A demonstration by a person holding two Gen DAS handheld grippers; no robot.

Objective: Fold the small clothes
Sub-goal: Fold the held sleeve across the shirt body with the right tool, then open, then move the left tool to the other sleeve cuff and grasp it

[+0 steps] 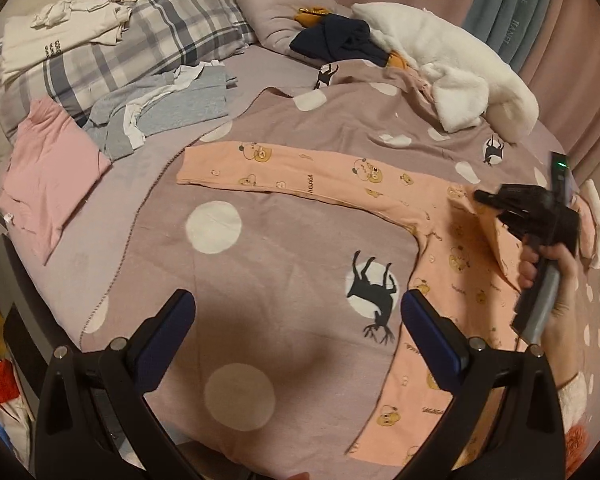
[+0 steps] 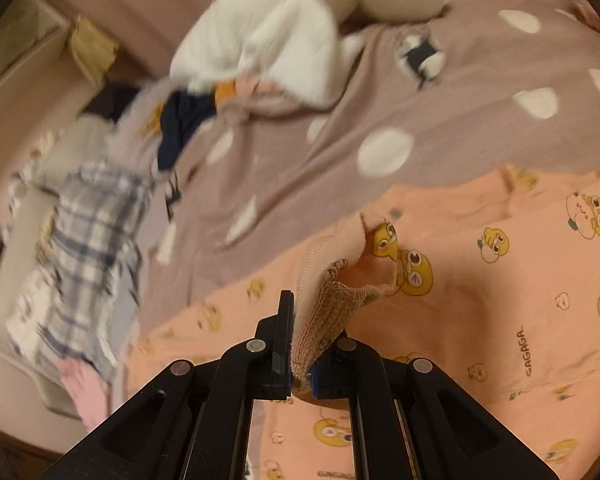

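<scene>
Garment: a peach baby sleepsuit [image 1: 440,240] with a bear print lies spread on the spotted blanket [image 1: 260,280] on the bed; one long sleeve [image 1: 284,176] is stretched out flat toward the pillow side, and the body runs down toward the lower right of the left wrist view.
Right gripper [image 2: 302,376]: jaws closed tight on a ribbed cuff [image 2: 332,308] of the sleepsuit; the cuff stands up out of the jaws and the cloth behind it is lifted into a soft fold over the body.
Left gripper [image 1: 296,336]: jaws wide apart, nothing between them, hanging over bare blanket just beside the suit's lower edge.
Hand [image 1: 556,280]: the person's right hand grips the tool handle above the suit's body.
Weight: judged very light; one pinch lifts a whole limb of it.
Stiffness: limp knit, drapes and creases at once, will not hold a shape in the air.
Grip: not slippery; the ribbed cuff gives the pads good bite, the flat printed cloth less so.
Fragility: none to speak of; a zip or edge trim [image 2: 306,268] shows beside the cuff and is best left unpinched.
Where to take hold: cuffs, sleeve ends and hems; for the flat sleeve, its far end.
Risk: a fold carried fast may drag the body askew on the blanket.
Nearby: white fluffy cloth [image 1: 452,76], grey clothes [image 1: 168,108], pink garment [image 1: 52,172], all well apart from the suit.
</scene>
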